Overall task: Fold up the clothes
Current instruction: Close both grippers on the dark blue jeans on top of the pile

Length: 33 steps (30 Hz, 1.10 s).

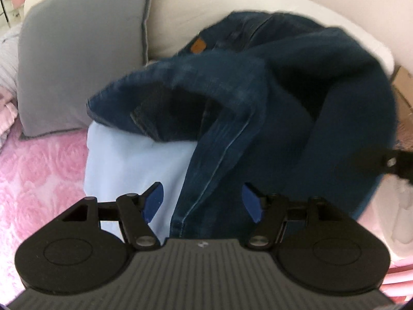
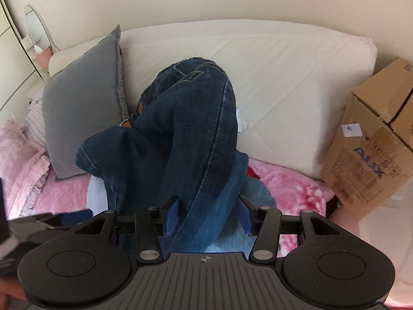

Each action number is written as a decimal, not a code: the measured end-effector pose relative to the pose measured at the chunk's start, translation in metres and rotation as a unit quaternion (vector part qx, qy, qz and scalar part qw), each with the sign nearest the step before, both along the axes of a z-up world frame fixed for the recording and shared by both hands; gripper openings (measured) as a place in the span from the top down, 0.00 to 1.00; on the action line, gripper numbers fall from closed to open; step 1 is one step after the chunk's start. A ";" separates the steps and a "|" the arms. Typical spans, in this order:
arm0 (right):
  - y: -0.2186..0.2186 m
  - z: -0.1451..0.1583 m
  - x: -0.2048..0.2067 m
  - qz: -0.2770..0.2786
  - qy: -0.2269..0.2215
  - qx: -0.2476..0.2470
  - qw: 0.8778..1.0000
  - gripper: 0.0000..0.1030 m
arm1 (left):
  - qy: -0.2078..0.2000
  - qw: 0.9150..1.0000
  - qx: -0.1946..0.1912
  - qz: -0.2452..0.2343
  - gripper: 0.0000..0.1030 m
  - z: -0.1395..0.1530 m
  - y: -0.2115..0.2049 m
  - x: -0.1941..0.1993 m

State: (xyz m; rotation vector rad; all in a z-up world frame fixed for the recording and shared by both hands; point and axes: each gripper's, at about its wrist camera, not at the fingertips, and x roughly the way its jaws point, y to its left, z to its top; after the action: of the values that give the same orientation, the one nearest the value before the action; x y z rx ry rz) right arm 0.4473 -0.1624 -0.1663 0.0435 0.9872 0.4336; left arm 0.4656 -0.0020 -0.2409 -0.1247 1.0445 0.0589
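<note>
A pair of dark blue jeans (image 1: 271,98) lies bunched on the bed, with a tan waistband patch at the far side. One leg runs down between the blue pads of my left gripper (image 1: 204,201), whose jaws stand wide apart around it. In the right wrist view the jeans (image 2: 185,134) rise in a hump, and a leg passes between the pads of my right gripper (image 2: 209,217), which are also apart with gaps on both sides. A light blue garment (image 1: 134,165) lies flat under the jeans.
A grey pillow (image 1: 80,51) leans on the cream headboard cushion (image 2: 296,77) at the left. A pink fluffy blanket (image 1: 38,180) covers the bed. A cardboard box (image 2: 374,142) stands at the right. A mirror (image 2: 38,28) stands far left.
</note>
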 end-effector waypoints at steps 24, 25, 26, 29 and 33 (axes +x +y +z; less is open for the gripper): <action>0.018 0.088 -0.076 0.145 -0.118 0.167 0.968 0.96 | -0.197 0.978 -0.030 0.069 0.97 0.138 0.060 -0.146; 0.020 0.099 -0.088 0.156 -0.127 0.188 0.961 0.96 | -0.212 0.973 -0.016 0.087 0.97 0.154 0.071 -0.165; 0.022 0.110 -0.100 0.167 -0.136 0.210 0.954 0.96 | -0.226 0.968 -0.001 0.105 0.97 0.169 0.081 -0.184; 0.028 0.139 -0.135 0.186 -0.145 0.275 0.932 0.97 | -0.269 0.949 0.042 0.159 1.00 0.215 0.113 -0.242; 0.048 0.172 -0.188 0.211 -0.151 0.330 0.908 0.97 | -0.321 0.913 0.109 0.226 1.00 0.288 0.168 -0.327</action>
State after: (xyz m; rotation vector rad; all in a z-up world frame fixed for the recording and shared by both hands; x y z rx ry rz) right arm 0.2592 -0.1146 0.0056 0.3686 0.5003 1.1293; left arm 0.1388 0.1661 0.0472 -0.1666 0.3279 0.5210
